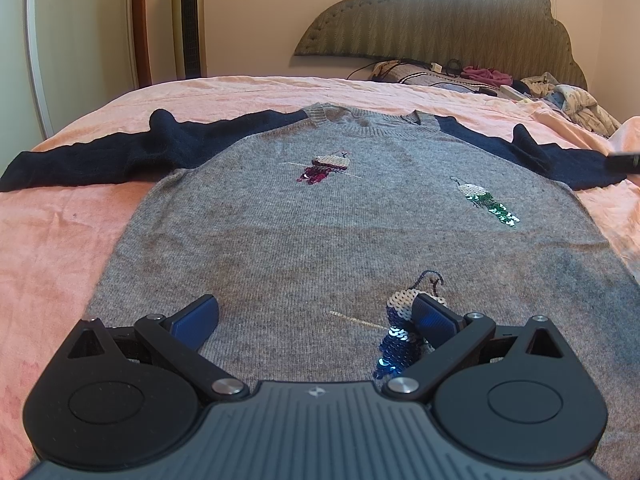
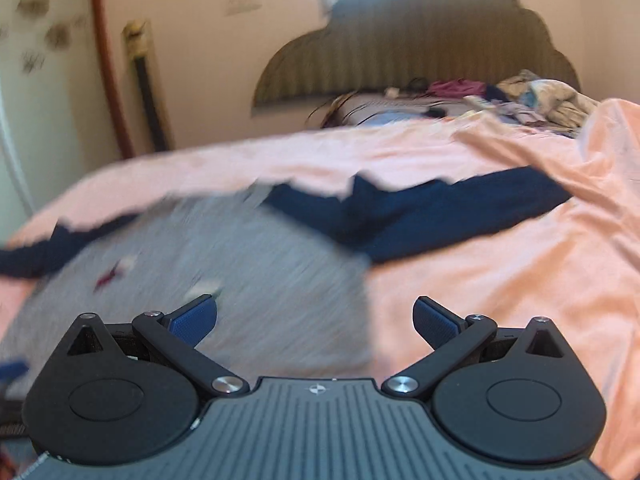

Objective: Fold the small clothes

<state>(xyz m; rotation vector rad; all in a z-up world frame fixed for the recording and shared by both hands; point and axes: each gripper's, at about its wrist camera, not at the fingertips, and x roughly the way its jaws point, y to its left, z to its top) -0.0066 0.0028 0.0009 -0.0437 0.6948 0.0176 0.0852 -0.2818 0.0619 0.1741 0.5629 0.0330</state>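
In the left wrist view, your left hand-held gripper (image 1: 316,318) hangs released, jaws spread wide, low over the hem end of the sweater (image 1: 320,216). The sweater lies face up and flat on the bed (image 1: 52,248), neck towards twelve o'clock near the headboard (image 1: 440,20), its left sleeve (image 1: 100,160) stretched out towards nine o'clock and its right sleeve (image 1: 560,156) towards three. One gripper finger (image 1: 434,316) sits over the blue sequin patch (image 1: 396,340) at five o'clock; whether it touches the patch cannot be told. Pinch plain knit rather than sequins, which look likely to slip and snag.

In the right wrist view, blurred by motion, your right hand-held gripper (image 2: 316,318) is also released and holds nothing, above the sweater's side edge (image 2: 360,292) where grey knit meets the bedsheet (image 2: 500,280). The dark sleeve (image 2: 440,212) runs from centre towards two o'clock. Nothing looks folded yet, so the sleeve is probably your first fold. Steady the gripper, come down near the cuff, take only the sleeve and not the sheet under it, and carry it across the chest towards nine o'clock, laying it flat without dragging the body.
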